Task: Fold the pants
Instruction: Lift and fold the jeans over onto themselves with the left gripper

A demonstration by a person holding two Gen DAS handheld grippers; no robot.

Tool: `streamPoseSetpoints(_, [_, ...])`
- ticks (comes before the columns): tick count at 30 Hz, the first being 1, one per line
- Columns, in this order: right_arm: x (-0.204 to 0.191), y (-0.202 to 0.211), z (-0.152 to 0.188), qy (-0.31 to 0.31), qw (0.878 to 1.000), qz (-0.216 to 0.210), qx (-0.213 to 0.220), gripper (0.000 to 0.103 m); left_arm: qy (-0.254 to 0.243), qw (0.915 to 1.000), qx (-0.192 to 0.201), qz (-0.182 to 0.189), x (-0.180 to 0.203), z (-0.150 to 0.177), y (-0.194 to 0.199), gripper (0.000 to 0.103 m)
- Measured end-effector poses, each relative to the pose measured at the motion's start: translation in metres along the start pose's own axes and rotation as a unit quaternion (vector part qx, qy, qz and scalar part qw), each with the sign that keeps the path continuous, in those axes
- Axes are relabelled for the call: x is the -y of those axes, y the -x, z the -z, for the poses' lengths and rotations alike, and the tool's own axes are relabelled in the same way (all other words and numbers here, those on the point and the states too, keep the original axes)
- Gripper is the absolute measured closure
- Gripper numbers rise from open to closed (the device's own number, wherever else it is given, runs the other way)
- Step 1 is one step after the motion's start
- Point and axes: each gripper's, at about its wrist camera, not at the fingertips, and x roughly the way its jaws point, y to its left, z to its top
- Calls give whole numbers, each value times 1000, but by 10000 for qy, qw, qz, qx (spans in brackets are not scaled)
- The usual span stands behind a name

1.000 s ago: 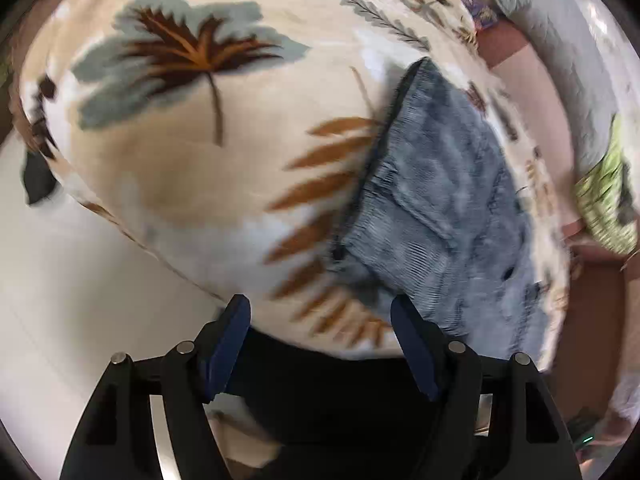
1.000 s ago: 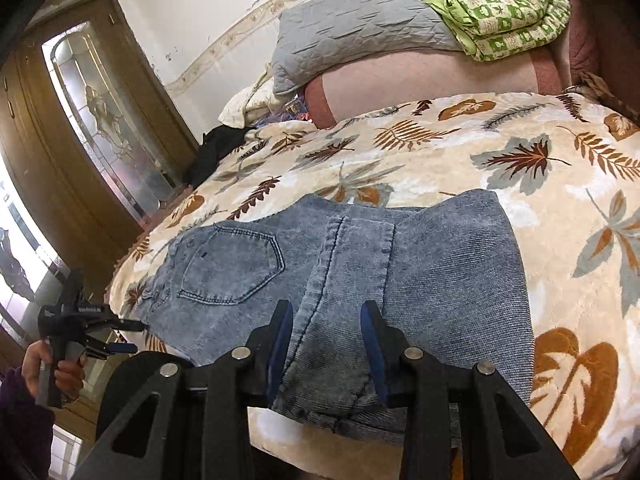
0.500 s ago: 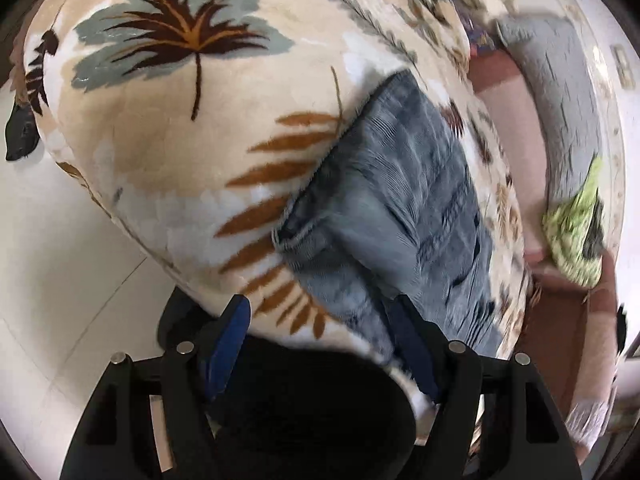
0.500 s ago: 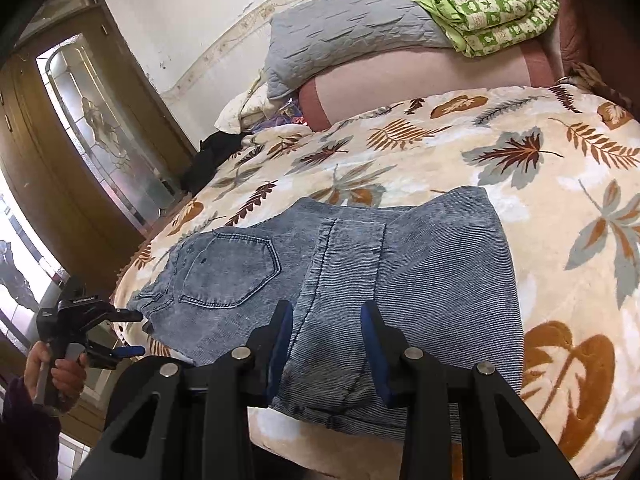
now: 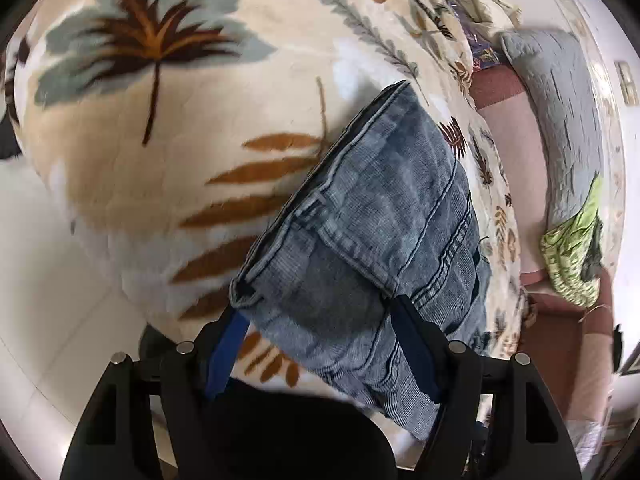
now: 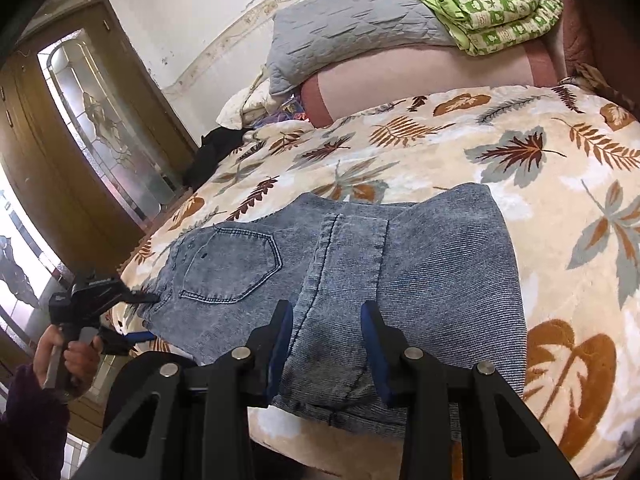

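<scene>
Blue-grey jeans lie folded on the leaf-print blanket, back pocket up, near the bed's front edge. In the left wrist view the jeans' waistband end lies right in front of my left gripper, which is open, its blue pads straddling the waistband corner. My right gripper is open, its fingers on either side of the folded leg seam at the near edge. The left gripper also shows in the right wrist view, held in a hand at the waistband.
The leaf-print blanket covers the bed. A grey quilt, a green patterned blanket and a pink bolster are stacked at the head. A wooden door with glass stands left. White tiled floor lies beside the bed.
My left gripper has moved in toward the jeans' waistband, which now sits between its open fingers. My right gripper has edged slightly closer over the folded leg.
</scene>
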Motion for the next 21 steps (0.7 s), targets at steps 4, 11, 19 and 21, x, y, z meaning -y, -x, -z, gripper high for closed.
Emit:
streamPoseSetpoints(4, [6,-6,0,-156,9998,41,-129,64,-287,9989,334,-127,14,-4,0,52])
streamPoseSetpoints(11, [10,-3,0,-209,9997,99,-95,64,-813,9925,814,-405,31,3,14,87])
streamPoseSetpoints(19, [38,12,-4,-747,9970,159,94,64,-2079,9641,1477,-733,100,41,50,90])
streamPoseSetpoints(21, [47,17,-5,-951,9951,211,149,64,-2505,9525,1542,-782,127,58,55,91])
